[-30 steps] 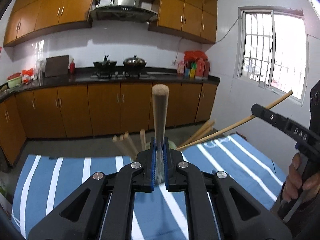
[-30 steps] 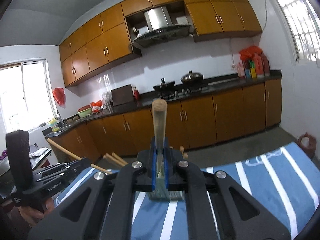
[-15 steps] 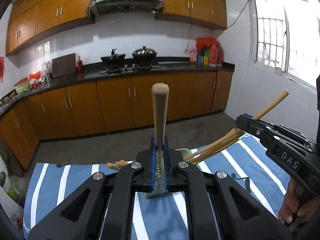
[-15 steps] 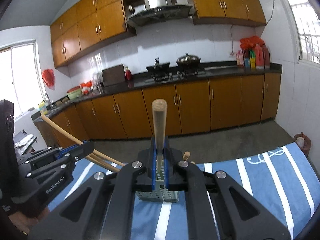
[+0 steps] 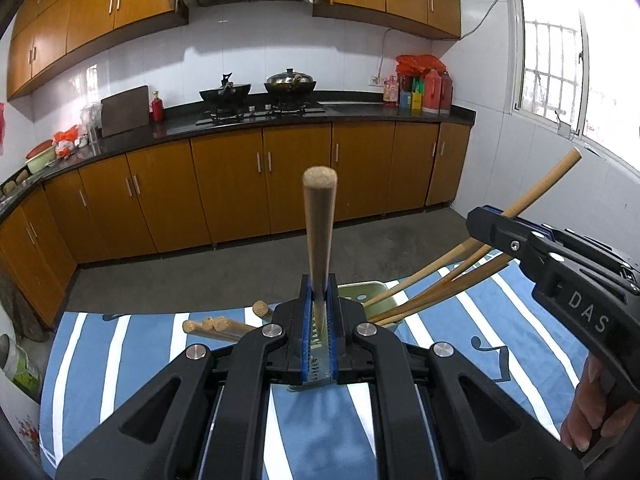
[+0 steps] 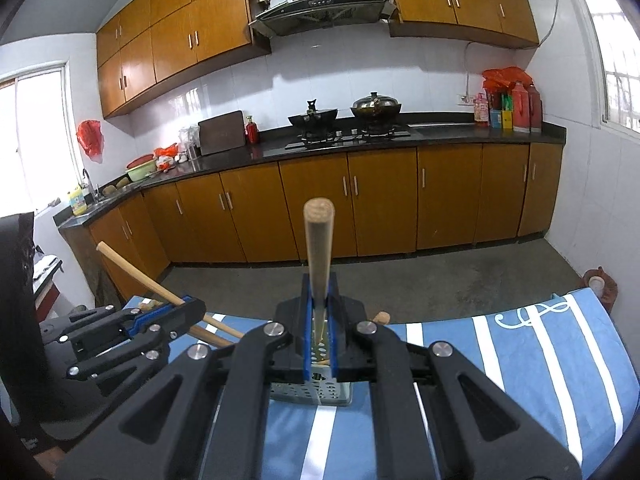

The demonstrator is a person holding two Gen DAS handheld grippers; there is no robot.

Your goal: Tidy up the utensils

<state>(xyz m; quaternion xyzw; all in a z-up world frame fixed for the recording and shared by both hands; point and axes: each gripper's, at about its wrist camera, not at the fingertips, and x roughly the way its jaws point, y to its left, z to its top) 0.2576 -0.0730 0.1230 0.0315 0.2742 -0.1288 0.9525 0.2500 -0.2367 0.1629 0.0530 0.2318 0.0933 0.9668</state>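
Note:
My left gripper (image 5: 319, 300) is shut on a wooden utensil handle (image 5: 319, 224) that points away from the camera. My right gripper (image 6: 319, 304) is shut on a second wooden handle (image 6: 318, 252). Both hang over a perforated grey-green utensil holder (image 6: 312, 394) on the striped cloth; it also shows in the left wrist view (image 5: 366, 294). Several wooden handles (image 5: 432, 280) lean out of the holder to the right and others (image 5: 216, 326) to the left. The right gripper shows in the left wrist view (image 5: 486, 220), the left gripper in the right wrist view (image 6: 188, 308).
A blue and white striped cloth (image 5: 140, 344) covers the table. Beyond its far edge lie the grey floor (image 5: 240, 256), orange cabinets (image 5: 232, 188) and a dark counter with a stove and pots (image 5: 256, 94). A window (image 5: 560, 48) is at the right.
Both cameras have tilted down and the grippers have come lower over the holder. The two grippers have drawn closer together, each holding its handle throughout.

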